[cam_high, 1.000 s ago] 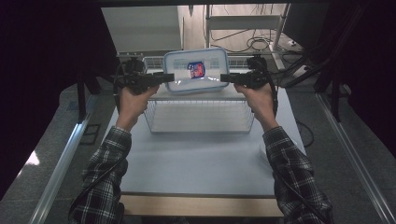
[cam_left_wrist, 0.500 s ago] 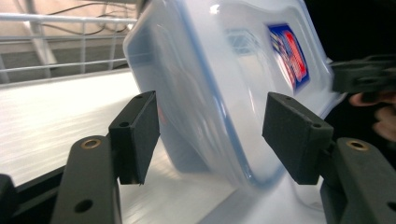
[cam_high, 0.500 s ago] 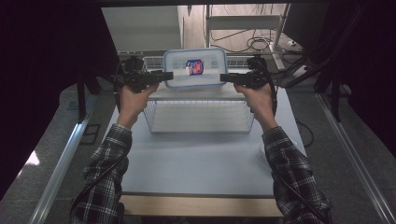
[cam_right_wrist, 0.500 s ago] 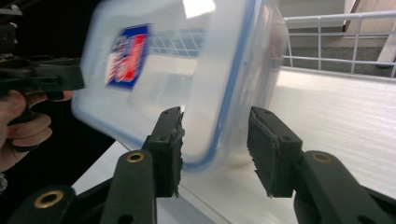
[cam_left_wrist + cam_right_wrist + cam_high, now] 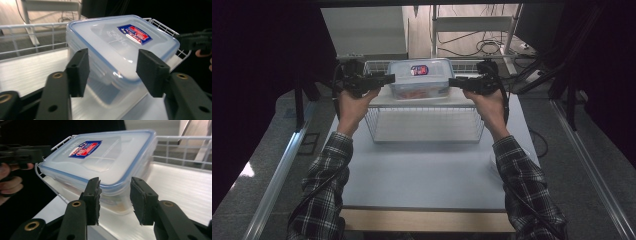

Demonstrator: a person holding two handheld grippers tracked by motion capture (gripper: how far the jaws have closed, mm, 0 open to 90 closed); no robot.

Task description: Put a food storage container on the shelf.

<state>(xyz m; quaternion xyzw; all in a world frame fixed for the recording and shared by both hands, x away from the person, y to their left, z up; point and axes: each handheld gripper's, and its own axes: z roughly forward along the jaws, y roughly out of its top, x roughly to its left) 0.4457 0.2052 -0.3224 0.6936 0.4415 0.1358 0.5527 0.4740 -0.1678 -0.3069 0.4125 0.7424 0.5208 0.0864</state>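
2 grippers flank a clear plastic box (image 5: 420, 80) with a blue-rimmed lid, which sits on top of a white wire rack (image 5: 426, 117) at the far side of the table (image 5: 422, 175). The left gripper (image 5: 388, 79) and the right gripper (image 5: 453, 81) have both just been closing, yet the jaws of each stand parted at the box ends, gripping nothing. I judge this the grasping step. Next, each must push in and clamp a lid edge evenly before lifting.
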